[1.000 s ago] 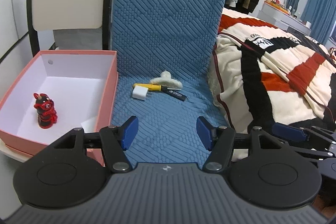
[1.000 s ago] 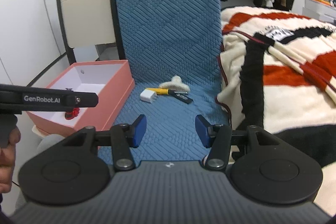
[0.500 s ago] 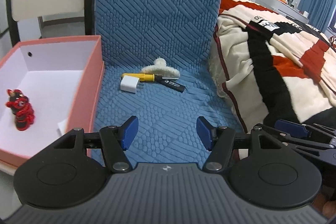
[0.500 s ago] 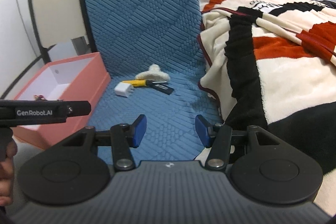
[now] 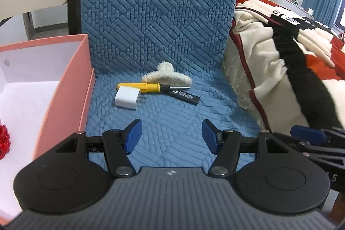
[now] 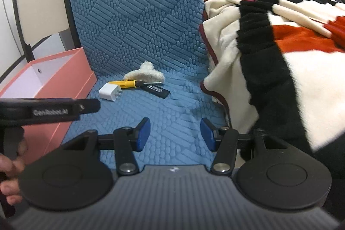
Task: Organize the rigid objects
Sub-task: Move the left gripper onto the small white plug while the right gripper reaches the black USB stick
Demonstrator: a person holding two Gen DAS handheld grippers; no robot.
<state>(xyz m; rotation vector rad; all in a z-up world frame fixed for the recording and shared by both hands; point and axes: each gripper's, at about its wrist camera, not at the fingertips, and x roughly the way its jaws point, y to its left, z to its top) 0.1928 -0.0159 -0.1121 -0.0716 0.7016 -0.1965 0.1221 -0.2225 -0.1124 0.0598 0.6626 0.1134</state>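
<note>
Both hand-held grippers have dropped closer to the charger (image 5: 127, 98): left hand-held gripper (image 5: 171, 136) and right hand-held gripper (image 6: 175, 132), jaws apart, nothing held. Screwdriver (image 5: 148, 87), black stick (image 5: 186, 97) and fluffy clip (image 5: 166, 77) lie just behind the charger; pink box (image 5: 71, 87) beside it. Pickup appears imminent.

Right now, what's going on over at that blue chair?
A person holds tongs in each hand, and both the left tongs and right tongs are open, empty and aimed at a small pile on the blue quilted chair seat. There lie a white plug-in charger block, a yellow-handled screwdriver, a black flat stick and a fluffy cream hair claw, all untouched. The open pink cardboard box beside the seat already holds a red figurine.
</note>
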